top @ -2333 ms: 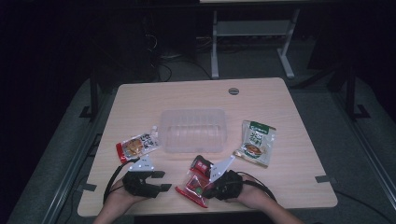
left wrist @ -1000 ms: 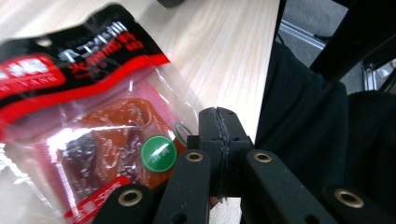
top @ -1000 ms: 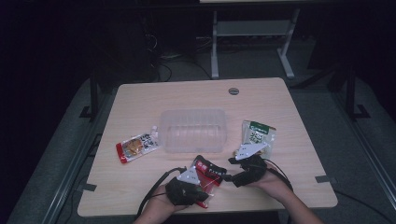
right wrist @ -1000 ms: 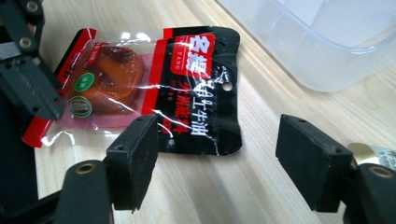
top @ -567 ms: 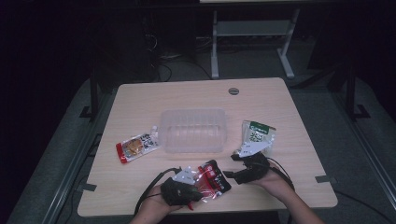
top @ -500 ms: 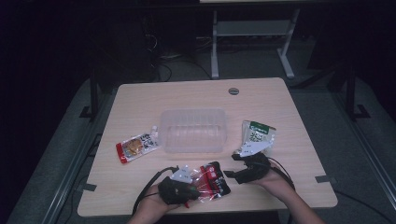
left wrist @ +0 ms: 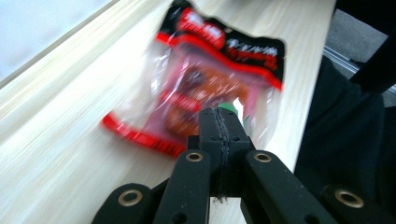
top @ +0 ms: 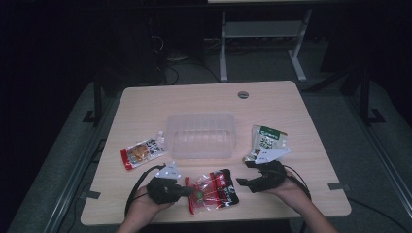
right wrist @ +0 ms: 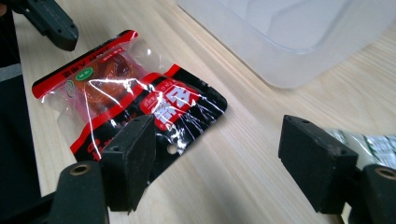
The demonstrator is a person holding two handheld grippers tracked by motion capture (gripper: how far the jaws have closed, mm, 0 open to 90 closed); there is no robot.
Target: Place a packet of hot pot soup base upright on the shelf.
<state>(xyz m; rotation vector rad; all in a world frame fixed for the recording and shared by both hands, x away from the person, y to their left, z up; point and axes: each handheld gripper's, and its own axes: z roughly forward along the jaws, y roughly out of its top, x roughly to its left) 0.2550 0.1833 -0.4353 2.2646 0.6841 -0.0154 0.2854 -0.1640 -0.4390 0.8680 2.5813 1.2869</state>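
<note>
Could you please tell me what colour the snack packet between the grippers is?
Red, black and clear snack packet, best in the right gripper view.

The red-and-black clear plastic snack packet now lies flat on the light wooden table, further towards the person's left than a second ago. The left gripper, jaws pressed together, has drawn leftward with it; whether it pinches the packet's edge appears likely, though blurred. The right gripper has released the packet and stands apart, jaws wide.
</note>
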